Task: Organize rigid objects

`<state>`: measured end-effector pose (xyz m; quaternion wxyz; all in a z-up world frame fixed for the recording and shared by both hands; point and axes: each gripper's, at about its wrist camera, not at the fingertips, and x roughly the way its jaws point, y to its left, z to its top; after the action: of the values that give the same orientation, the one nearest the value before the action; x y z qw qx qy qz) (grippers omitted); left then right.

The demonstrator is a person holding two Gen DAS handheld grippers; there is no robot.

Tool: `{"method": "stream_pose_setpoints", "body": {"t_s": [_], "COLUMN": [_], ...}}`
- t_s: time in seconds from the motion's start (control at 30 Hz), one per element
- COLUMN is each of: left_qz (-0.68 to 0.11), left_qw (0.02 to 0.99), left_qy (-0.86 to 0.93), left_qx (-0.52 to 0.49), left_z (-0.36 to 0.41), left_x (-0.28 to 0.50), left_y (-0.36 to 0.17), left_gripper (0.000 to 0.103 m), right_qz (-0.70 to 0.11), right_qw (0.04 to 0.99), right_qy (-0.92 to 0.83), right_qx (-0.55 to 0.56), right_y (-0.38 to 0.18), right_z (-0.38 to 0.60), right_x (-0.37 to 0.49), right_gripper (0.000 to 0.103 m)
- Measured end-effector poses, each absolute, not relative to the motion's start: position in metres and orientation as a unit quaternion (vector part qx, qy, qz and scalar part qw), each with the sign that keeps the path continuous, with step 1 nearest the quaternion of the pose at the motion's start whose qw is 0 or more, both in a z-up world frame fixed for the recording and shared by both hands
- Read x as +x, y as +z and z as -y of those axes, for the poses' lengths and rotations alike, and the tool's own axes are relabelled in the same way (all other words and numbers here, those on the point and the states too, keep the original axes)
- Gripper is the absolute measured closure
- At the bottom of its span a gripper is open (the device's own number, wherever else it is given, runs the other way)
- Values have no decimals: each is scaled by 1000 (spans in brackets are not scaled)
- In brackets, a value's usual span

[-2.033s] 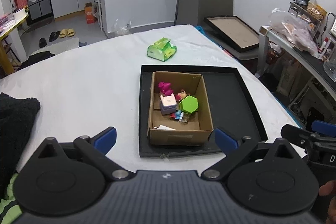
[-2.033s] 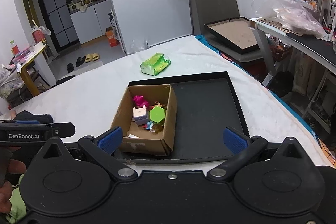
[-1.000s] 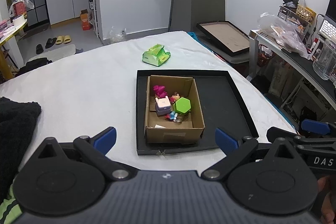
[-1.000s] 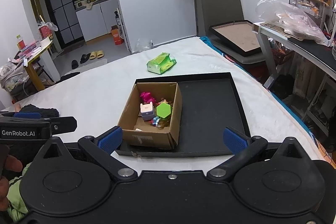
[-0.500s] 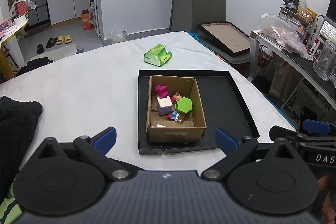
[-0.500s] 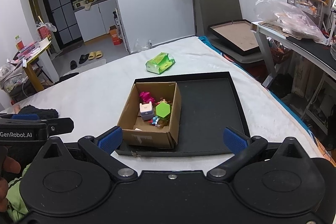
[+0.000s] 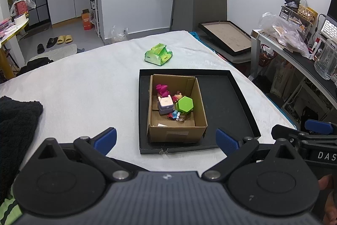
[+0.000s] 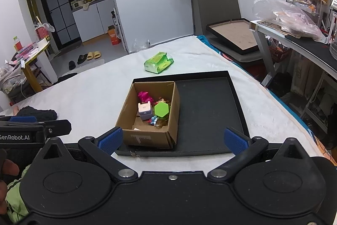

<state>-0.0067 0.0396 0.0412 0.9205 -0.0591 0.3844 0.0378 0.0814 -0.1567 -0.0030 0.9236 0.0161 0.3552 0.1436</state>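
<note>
A brown cardboard box [image 7: 179, 132] stands in the left half of a shallow black tray [image 7: 227, 102] on the white table. Inside lie a pink toy figure [image 7: 161, 89], a lilac-and-white cube [image 7: 165, 105], a green hexagonal block [image 7: 185, 104] and some small bits. My left gripper [image 7: 166, 138] hovers open before the tray's near edge, nothing between its fingers. My right gripper [image 8: 172, 138] is open too, just short of the box [image 8: 147, 136] and tray [image 8: 208, 111]. The same toys show there: pink figure [image 8: 143, 96], cube [image 8: 145, 111], hexagon [image 8: 161, 109].
A green packet [image 7: 158, 54] lies farther back on the table. A black fuzzy cloth [image 7: 14, 119] sits at the left. To the right stand a cluttered desk [image 7: 294, 50] and a framed board [image 7: 225, 35]. The right half of the tray holds nothing.
Both grippers pulled back and up from the box between two seconds and one second ago, then eased slightly nearer. Both stay open. The box and toys have not moved.
</note>
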Motion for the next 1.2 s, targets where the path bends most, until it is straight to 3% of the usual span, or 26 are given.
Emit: {"method": "stream_pose_setpoints", "body": {"t_s": [1.2], "left_qz": [-389], "left_qw": [919], "left_qy": [30], "left_qx": [-44], "left_z": [-36], "left_x": [-8], "left_y": [40], "left_gripper": [3], "right_qz": [-360], "right_qw": [922], "right_qy": [139], "right_qx": [16], "right_y": [-5], "right_z": [160], "right_x": [84], "right_gripper": [0]}}
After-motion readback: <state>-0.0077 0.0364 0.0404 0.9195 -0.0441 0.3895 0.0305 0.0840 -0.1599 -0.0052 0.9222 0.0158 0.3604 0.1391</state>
